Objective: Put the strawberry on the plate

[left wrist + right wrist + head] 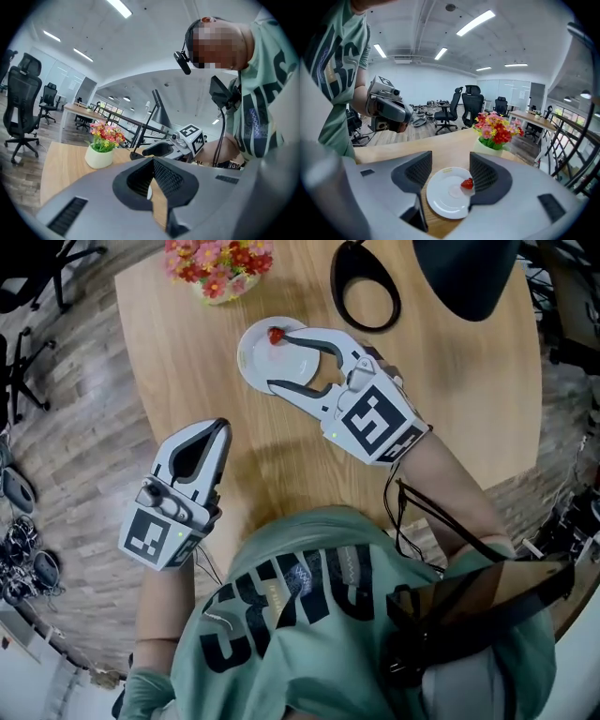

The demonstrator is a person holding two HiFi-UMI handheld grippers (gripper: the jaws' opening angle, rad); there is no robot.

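Right gripper view: strawberry (467, 183) lies on plate (440, 204), just beside right pad; right gripper (450, 176) jaws wide, empty. Left gripper (219, 432), near left, jaws together, empty. Berry likely light, soft, bruisable; pinch gently across sides.

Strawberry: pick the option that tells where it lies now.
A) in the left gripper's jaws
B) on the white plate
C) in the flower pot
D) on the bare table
B: the strawberry lies on the white plate, between the open jaws of the right gripper.
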